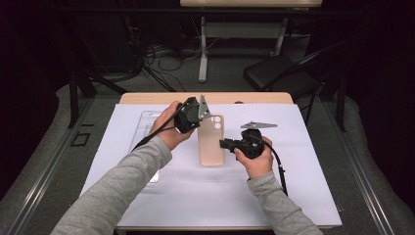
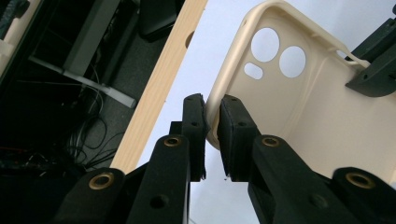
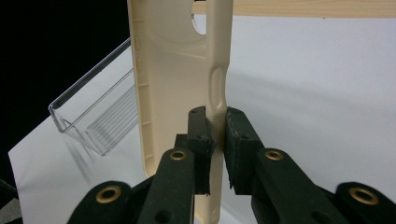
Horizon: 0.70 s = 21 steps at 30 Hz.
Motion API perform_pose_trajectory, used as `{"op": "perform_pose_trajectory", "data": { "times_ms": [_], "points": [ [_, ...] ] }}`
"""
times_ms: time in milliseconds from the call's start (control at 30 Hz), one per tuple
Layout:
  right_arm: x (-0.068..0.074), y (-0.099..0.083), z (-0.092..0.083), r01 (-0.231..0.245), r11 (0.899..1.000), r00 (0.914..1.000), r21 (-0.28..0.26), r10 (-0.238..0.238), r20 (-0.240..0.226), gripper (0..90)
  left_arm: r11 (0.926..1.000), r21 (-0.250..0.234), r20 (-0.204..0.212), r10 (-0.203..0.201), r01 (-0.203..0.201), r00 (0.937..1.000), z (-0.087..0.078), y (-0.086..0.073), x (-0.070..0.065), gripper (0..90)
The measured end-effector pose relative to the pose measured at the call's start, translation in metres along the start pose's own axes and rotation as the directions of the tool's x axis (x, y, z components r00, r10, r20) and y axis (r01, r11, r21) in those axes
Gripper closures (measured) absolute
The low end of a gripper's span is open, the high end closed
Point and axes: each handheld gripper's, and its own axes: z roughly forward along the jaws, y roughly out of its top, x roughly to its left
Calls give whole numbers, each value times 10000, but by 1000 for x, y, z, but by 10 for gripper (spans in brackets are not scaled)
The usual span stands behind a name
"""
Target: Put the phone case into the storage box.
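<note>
Tongs left (image 2: 212,122), right (image 3: 216,133): both clamp case (image 1: 211,142) edges | right gripper view: clear tray (image 3: 95,119)

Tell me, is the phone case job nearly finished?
Partly. Done: both grippers have grabbed the beige phone case, left gripper near the camera holes, right gripper on a long edge. In hand: holding it over the white sheet. Left: probably the clear tray, which looks empty.

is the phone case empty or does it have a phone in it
Empty: the case shows its bare inside, and white table shows through its camera holes.
</note>
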Motion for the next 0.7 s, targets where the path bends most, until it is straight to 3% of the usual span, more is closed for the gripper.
{"op": "perform_pose_trajectory", "data": {
  "times_ms": [433, 700],
  "points": [
    [1, 0, -2, 151, 9997, 9999, -171, -150, 33, 822, 9997, -4, 519, -228, 229, 9984, -2, 2, 8, 800],
    [3, 1, -4, 255, 9993, 9997, -279, -254, 37, 822, 9980, -67, 908, -613, 622, 9940, -4, 1, 14, 773]
  ]
}}
